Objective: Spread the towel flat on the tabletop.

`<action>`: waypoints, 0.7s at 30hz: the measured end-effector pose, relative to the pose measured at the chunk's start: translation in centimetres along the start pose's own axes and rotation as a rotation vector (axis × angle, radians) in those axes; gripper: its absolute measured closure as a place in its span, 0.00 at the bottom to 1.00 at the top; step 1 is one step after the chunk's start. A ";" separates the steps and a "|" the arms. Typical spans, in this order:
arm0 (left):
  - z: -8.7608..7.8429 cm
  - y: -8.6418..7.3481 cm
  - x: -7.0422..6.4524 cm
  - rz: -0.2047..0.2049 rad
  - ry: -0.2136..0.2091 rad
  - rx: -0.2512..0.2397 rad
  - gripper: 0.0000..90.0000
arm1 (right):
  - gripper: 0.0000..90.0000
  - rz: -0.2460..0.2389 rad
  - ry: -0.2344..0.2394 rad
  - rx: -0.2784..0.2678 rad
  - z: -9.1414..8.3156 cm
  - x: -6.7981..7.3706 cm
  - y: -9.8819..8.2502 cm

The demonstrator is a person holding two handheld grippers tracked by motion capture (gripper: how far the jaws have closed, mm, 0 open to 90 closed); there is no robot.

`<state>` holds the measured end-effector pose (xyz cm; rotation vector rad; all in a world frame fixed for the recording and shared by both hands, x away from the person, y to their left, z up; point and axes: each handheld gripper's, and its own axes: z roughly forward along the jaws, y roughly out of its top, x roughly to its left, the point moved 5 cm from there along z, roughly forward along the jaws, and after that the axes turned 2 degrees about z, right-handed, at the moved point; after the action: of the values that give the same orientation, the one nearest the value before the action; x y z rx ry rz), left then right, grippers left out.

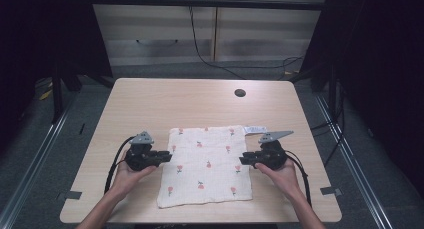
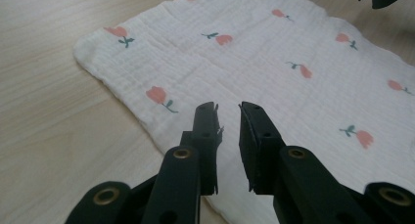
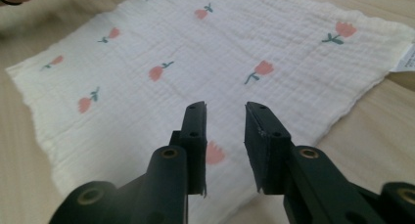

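A white cloth (image 1: 206, 166) printed with small pink flowers is laid flat near the front middle of the desk (image 1: 150, 99), with a white label (image 1: 255, 130) projecting from its far right corner. The left claw (image 1: 166, 156) is held level at the cloth's left edge and the right claw (image 1: 243, 160) at its right edge, each pointing inward towards the other. In the left gripper view, the left claw (image 2: 228, 106) is seen above the cloth's edge with its jaws parted by a narrow gap; nothing is held between them. In the right gripper view, the right claw (image 3: 225, 105) is seen above the opposite edge with its jaws set somewhat wider apart, likewise empty. Whether the jaw tips touch the fabric cannot be told. Each gripper is carried in a hand, with a black cable trailing back along the forearm and a grey three-cornered plate on top. A round dark hole (image 1: 240, 93) is set in the desk's far side, well apart from the cloth.
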<state>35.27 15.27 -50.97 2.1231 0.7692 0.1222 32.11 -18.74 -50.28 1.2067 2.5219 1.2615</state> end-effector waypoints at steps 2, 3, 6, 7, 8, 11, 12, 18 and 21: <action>0.6 0.1 0.1 -0.001 0.003 0.016 0.84 | 0.74 -0.019 -0.024 0.050 1.3 -0.4 0.4; 0.9 0.1 0.2 0.008 0.009 0.026 0.82 | 0.73 -0.021 -0.028 0.055 1.6 -0.6 0.5; 1.3 0.1 0.2 0.017 -0.002 0.040 0.78 | 0.71 -0.023 -0.038 0.058 2.0 -0.8 0.5; 1.4 0.0 0.1 0.021 -0.010 0.044 0.78 | 0.71 -0.021 -0.043 0.063 2.1 -1.0 0.4; 1.6 -0.2 0.0 0.028 -0.004 0.053 0.78 | 0.71 -0.022 -0.056 0.066 2.5 -1.3 0.1; 1.8 -0.5 0.0 0.037 -0.003 0.061 0.79 | 0.71 -0.040 -0.123 0.089 2.8 -1.9 -0.4; 1.9 -0.6 -0.1 0.044 -0.002 0.074 0.79 | 0.71 -0.040 -0.123 0.089 2.8 -1.9 -0.4; 2.4 -1.3 -0.3 0.097 0.014 0.105 0.89 | 0.80 -0.083 -0.153 0.078 3.1 -1.8 -1.0; 2.4 -1.4 -0.3 0.103 0.026 0.103 0.95 | 0.90 -0.095 -0.158 0.081 3.0 -1.5 -1.2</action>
<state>35.16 14.05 -53.44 2.2638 0.6948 0.1689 33.60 -18.28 -53.49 1.1383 2.5036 1.0109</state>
